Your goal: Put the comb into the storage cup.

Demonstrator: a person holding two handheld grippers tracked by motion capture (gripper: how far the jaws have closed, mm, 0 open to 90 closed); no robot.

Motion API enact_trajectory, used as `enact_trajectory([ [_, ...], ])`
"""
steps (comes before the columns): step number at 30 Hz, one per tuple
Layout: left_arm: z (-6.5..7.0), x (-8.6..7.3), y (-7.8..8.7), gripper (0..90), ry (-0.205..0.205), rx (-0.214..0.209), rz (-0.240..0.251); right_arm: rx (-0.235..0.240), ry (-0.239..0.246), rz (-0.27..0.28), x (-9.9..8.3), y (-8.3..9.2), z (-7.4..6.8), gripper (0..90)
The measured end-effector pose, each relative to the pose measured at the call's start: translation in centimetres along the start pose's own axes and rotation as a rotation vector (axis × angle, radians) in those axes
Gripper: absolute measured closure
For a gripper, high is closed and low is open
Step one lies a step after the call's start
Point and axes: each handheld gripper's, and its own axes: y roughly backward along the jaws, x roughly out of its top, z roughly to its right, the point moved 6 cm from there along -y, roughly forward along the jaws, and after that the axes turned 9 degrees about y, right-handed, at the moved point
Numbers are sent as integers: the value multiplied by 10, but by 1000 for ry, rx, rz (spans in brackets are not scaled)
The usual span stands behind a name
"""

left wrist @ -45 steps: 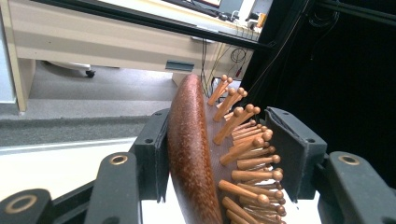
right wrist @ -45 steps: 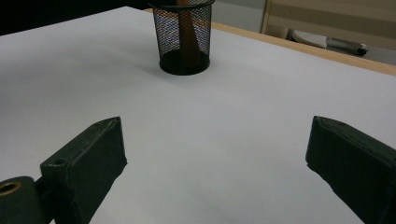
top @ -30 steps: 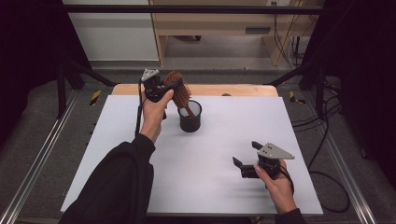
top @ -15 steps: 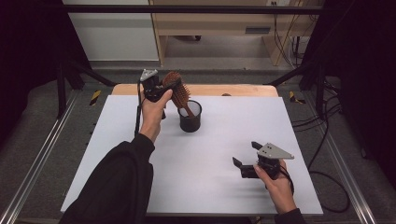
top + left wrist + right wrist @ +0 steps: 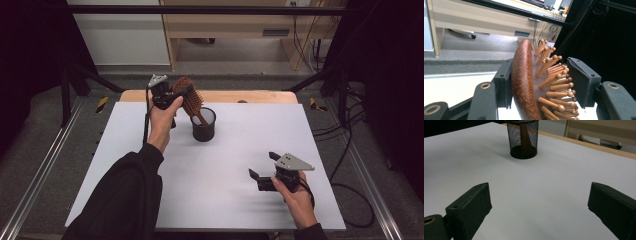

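The left gripper (image 5: 541, 82) squeezes the brush (image 5: 524, 82) by its head. The brush's handle sits in the cup (image 5: 203, 124). The right gripper (image 5: 264, 172) rests apart and empty. Pulling sideways could tip the cup over.

Hairbrush (image 5: 189, 96) is a reddish-brown wood with lighter tan pegs. The cup (image 5: 203, 125) near the table's (image 5: 240, 150) far edge is black mesh; tabletop's plain white.

A lab: metal frame rails (image 5: 35, 185), trailing cables (image 5: 345, 150) (black curtains around)
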Motion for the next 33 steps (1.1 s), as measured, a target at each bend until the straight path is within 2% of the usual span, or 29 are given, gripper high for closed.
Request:
enact_trajectory([
  [6,-1,-1,0,414,-4,-1,-1,1,1,-1,0,0,0,50],
  [9,-1,-2,0,391,-29,14,-5,1,1,-2,0,0,0,50],
  [24,-3,-3,1,377,-26,16,-3,2,1,-3,0,-1,-1,50],
  [33,-3,-4,2,363,-38,20,-6,3,1,-3,0,0,-1,50],
])
